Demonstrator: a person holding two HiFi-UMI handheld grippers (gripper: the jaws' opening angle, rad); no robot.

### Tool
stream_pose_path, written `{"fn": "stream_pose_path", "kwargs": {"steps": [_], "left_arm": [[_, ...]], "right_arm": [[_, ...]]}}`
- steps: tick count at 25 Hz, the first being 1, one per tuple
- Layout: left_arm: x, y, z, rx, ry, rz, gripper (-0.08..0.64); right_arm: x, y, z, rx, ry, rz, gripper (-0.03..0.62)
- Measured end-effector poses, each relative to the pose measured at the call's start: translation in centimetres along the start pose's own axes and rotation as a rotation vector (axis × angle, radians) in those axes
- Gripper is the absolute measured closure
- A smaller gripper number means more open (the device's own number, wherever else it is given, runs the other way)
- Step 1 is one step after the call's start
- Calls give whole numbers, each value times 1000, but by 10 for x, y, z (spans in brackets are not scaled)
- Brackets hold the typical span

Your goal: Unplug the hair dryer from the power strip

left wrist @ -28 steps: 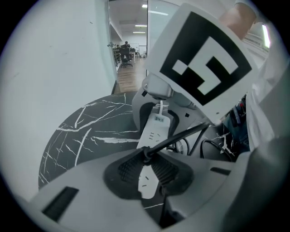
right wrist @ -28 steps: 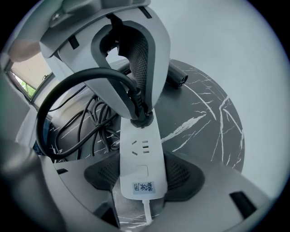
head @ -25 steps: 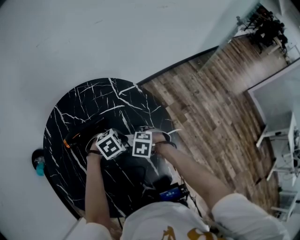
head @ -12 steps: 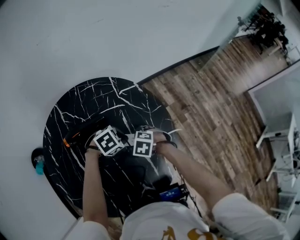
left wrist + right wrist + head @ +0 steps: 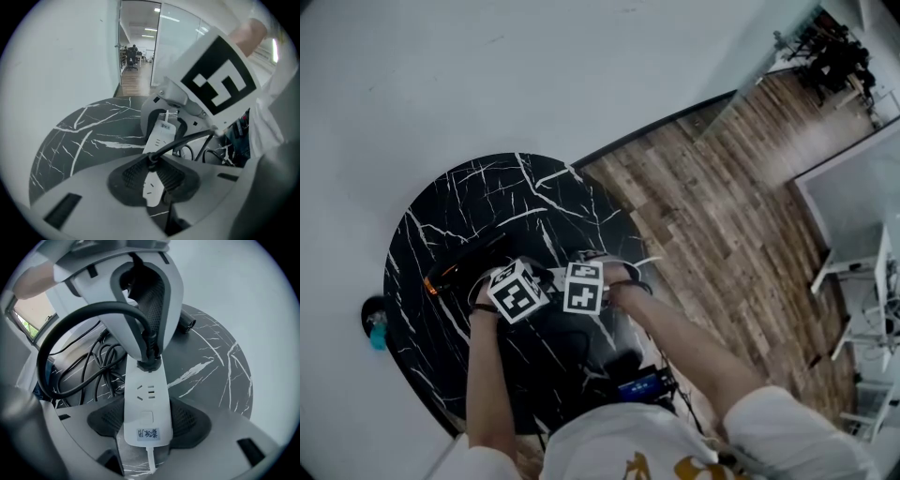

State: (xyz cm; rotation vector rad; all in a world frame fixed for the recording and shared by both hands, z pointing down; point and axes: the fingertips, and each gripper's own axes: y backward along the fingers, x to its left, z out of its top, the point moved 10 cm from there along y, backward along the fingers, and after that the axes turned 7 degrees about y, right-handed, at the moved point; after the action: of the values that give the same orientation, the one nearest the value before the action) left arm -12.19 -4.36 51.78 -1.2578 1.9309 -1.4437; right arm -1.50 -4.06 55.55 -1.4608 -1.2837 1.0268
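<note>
Black marble table (image 5: pixel 487 197), round and white-veined, stands against a white wall (image 5: pixel 487 56), with wood plank floor (image 5: pixel 712 216) to its right.

Against the earlier frames there is no material change. Both grippers keep the same station over the table's near-right part, and the plug is still seated.

- **Left gripper (image 5: pixel 151 174):** fingers narrow, clamped on the black plug (image 5: pixel 149 363) at the root of its cable (image 5: pixel 185 142).
- **Right gripper (image 5: pixel 147 420):** pads pressed against both long sides of the white power strip (image 5: pixel 146 399).

A dark object with an orange mark lies toward the table's left edge. It is probably the hair dryer (image 5: pixel 461 265), but the view is too dim to confirm. A teal item (image 5: pixel 377 330) sits just outside that edge.
</note>
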Motion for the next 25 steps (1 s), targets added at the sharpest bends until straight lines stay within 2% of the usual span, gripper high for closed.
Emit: {"fn": "stream_pose_path", "kwargs": {"steps": [2,4,10,12,14,17,20,22,25], "left_arm": [[9,3,2,-7,38,-81,506],[14,5,4,-20,55,-104,503],[-12,5,1,21,-40,74,508],[-17,5,2,38,-55,100,508],[-15,4,1,50,-42,75,509],[0,4,1,46,14,-28,509],[12,8,8,38,22,-91,506],[10,9,10,29,19,-89,506],[-3,7,6,48,4,-18,508]], "right_arm": [[0,0,0,-4,0,1,321],[-1,0,0,-9,-9,1,321],[-1,0,2,-2,-13,1,321],[1,0,4,13,11,-1,321],[1,-1,6,31,38,0,321],[1,-2,8,43,53,7,322],[-2,-2,7,35,44,21,321],[-2,-1,6,25,38,21,321],[-2,-2,6,28,35,20,321]]}}
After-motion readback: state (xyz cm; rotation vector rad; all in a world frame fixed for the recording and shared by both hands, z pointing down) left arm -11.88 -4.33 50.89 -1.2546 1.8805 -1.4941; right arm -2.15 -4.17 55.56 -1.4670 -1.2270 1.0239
